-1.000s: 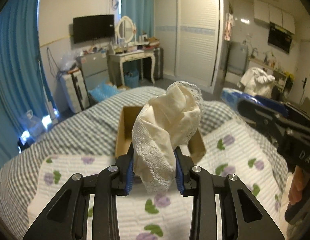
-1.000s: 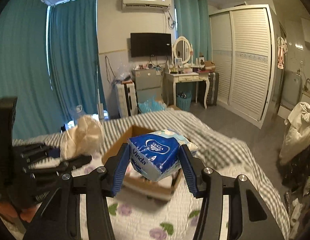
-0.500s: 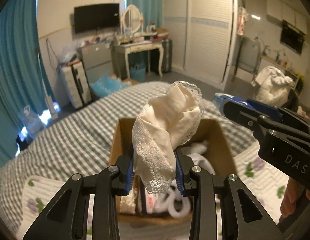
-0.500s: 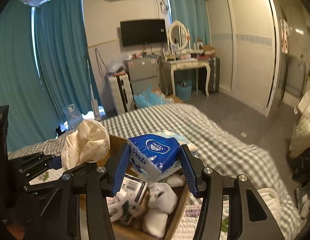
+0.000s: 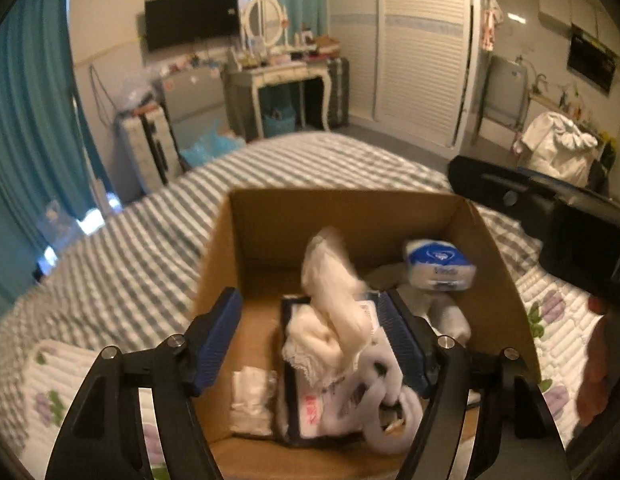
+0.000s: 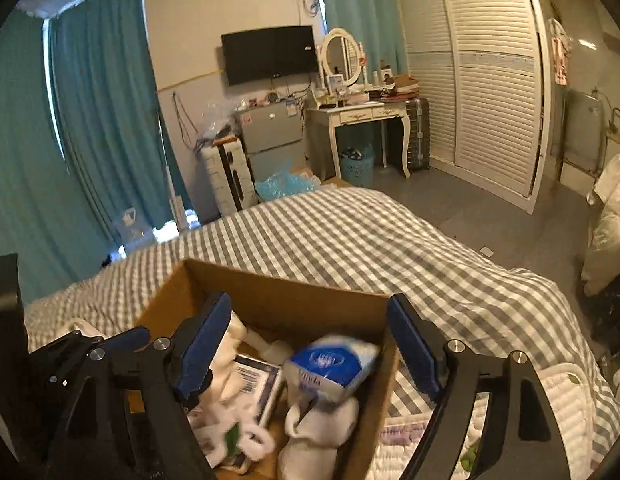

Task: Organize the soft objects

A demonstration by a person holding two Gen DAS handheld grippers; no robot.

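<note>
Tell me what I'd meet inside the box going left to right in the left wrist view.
In the cardboard box: small white packet → cream lace cloth → blue tissue pack.

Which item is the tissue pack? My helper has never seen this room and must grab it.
On the checked bed sits an open cardboard box. Among its white soft things, the tissue pack is the only blue-and-white plastic packet.
</note>
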